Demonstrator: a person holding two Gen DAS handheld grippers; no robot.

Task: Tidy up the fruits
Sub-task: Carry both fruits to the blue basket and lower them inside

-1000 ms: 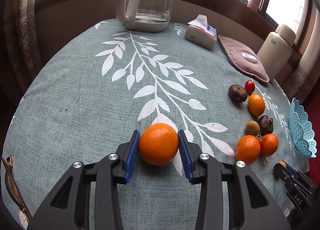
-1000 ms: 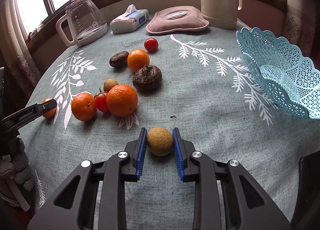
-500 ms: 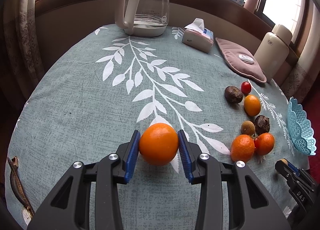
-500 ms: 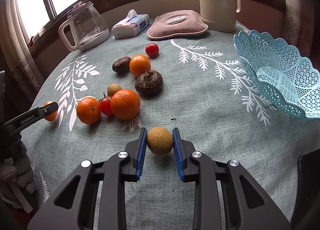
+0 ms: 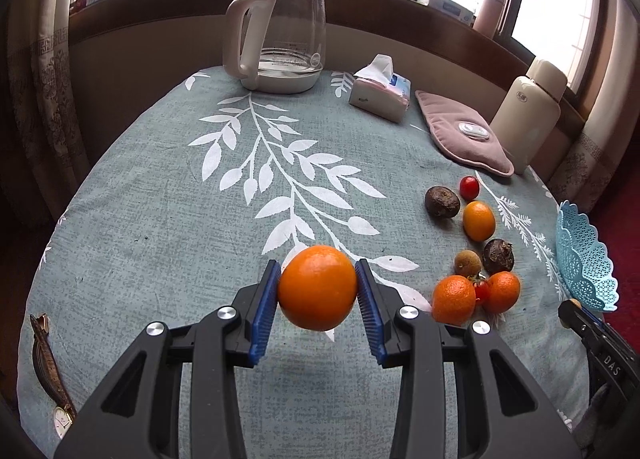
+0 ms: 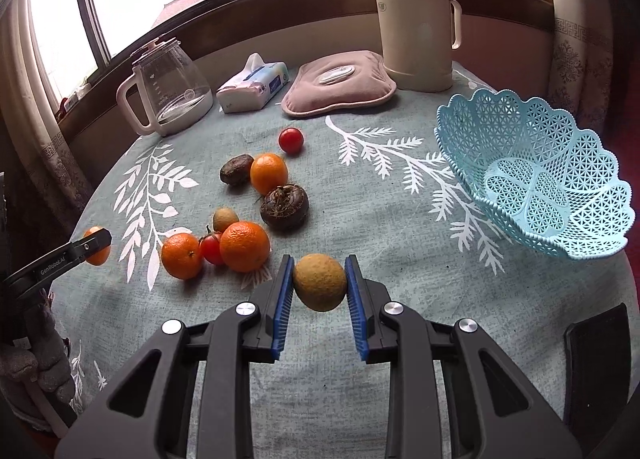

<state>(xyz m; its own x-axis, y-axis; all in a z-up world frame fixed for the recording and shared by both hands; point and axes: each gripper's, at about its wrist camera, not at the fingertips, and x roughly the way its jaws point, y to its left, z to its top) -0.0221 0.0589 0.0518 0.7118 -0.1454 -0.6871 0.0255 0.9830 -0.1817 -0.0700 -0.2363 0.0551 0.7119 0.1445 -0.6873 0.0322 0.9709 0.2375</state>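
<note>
Orange (image 5: 317, 293) clamped in left tool (image 5: 318, 299), tilted downward

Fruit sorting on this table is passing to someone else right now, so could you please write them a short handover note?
Left hand-held gripper: shut on a large orange, lifted off the tablecloth.
Right hand-held gripper: shut on a small brownish-yellow fruit, also off the cloth.
Basket: at the table's right edge, nothing in it.
Done: two fruits picked up, none delivered.
Left: likely drop both into the basket, then fetch the loose cluster of oranges, tomatoes and dark fruits mid-table.
</note>
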